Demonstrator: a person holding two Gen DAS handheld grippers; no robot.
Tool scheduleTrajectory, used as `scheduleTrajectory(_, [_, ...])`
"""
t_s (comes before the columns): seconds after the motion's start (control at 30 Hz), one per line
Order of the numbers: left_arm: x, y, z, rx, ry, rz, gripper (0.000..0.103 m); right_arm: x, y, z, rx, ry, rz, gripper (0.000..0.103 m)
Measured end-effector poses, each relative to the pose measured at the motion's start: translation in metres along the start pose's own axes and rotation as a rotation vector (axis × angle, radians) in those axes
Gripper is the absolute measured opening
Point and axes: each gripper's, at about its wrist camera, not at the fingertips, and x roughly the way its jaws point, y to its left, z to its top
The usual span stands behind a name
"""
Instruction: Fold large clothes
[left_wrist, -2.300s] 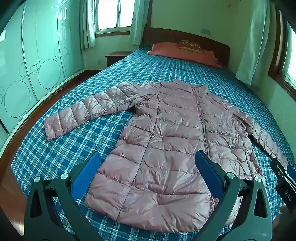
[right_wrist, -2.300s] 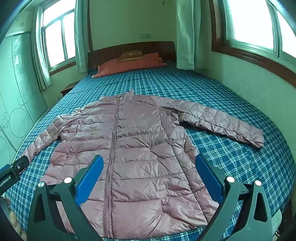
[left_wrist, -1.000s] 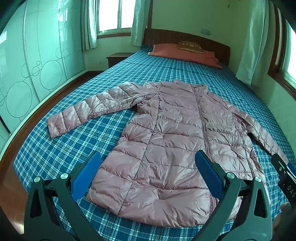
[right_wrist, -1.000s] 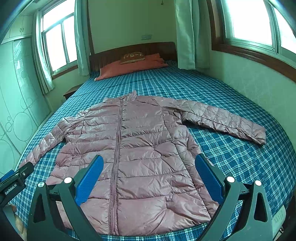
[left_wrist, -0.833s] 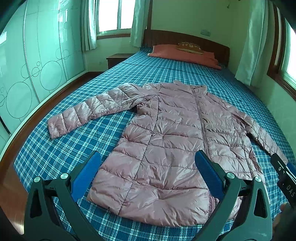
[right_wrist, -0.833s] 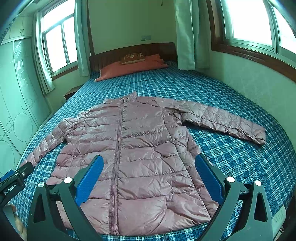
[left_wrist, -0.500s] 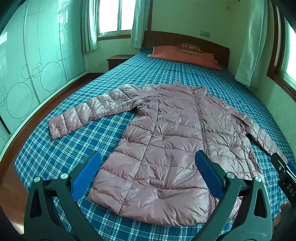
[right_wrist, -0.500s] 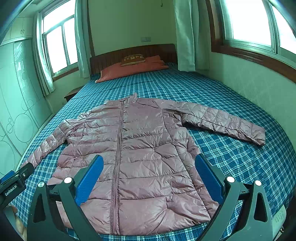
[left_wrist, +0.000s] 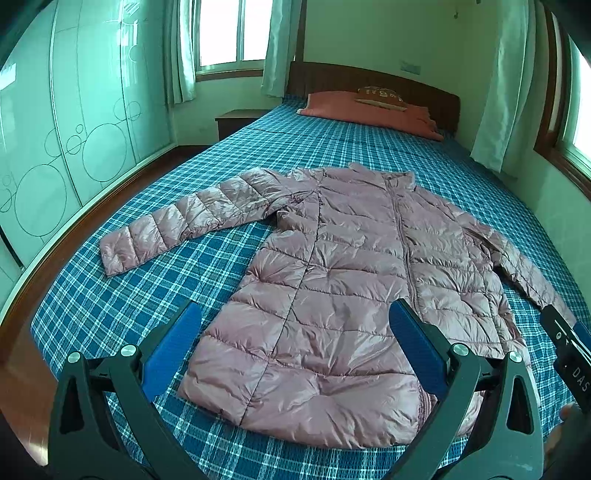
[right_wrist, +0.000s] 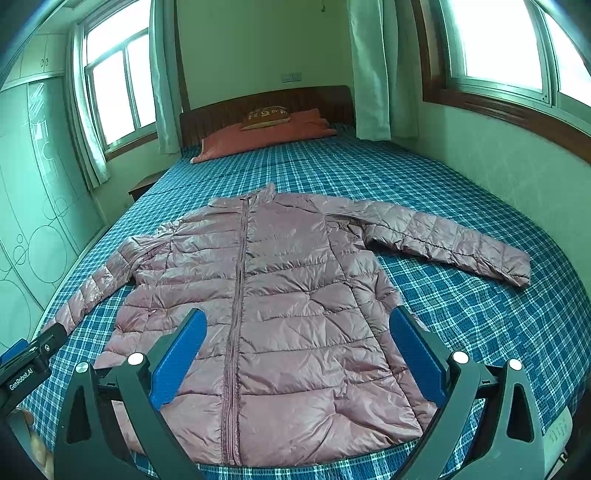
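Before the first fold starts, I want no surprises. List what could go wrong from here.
The jacket is puffy and shiny, so a folded sleeve may slide or spring back open.

Its hem lies close to the foot edge of the bed, so a pull toward the grippers could drag it off.

Both the left gripper and right gripper hang open above it; a shallow pinch may catch only the top layer.

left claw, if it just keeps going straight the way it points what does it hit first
Most likely the pink puffer jacket near its hem; the open left claw frames it, with nothing between. Depth is unclear.
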Motion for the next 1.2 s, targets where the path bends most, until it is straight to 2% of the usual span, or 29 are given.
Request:
scheduleTrajectory(0.97, [0.008, 0.007, 0.000, -0.018, 0.013, 0.007, 0.101, 0.011, 0.002, -0.004, 0.000, 0.014, 0.009, 0.098])
scheduleTrajectory(1.2, [0.036, 0.011, 0.008, -0.044, 0.041, 0.005, 0.101, 0.034, -0.015, -0.002, 0.035, 0.039, -0.013, 0.098])
